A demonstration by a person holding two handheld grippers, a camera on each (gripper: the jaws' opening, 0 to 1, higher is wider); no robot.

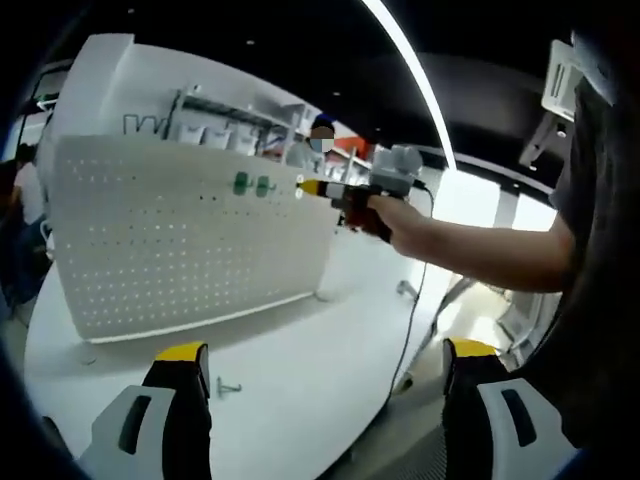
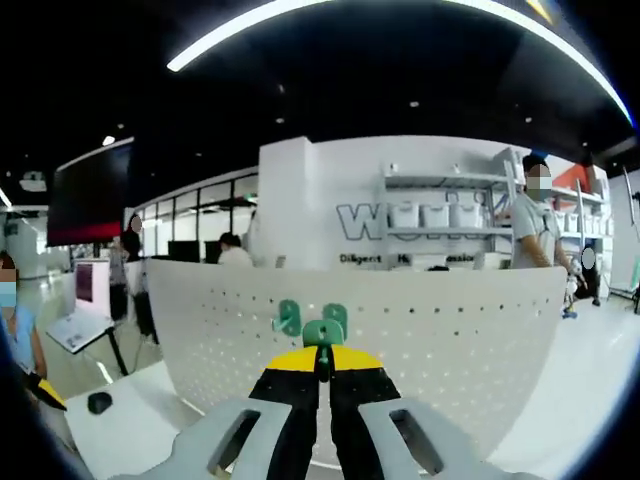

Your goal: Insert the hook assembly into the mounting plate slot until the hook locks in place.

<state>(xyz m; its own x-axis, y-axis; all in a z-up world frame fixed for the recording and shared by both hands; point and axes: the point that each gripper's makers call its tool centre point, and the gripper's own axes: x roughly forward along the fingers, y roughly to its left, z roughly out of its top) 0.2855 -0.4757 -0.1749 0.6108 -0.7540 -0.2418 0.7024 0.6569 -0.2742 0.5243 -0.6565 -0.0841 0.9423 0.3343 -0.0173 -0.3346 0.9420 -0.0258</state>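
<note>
Jaws of the right gripper are pressed together, and they pinch a green hook at their yellow tips. In the right gripper view the hook is just in front of the white pegboard, near its upper edge; I cannot tell if it touches the board. Two more green hooks sit on the pegboard just behind it, side by side.

In the left gripper view a hand holds the right gripper with its tips at the pegboard, just beside the two green hooks. The left gripper has its jaws spread wide with nothing between them, well apart from the pegboard. The pegboard stands upright on a white table. A small metal hook lies on the table in front of the pegboard.
</note>
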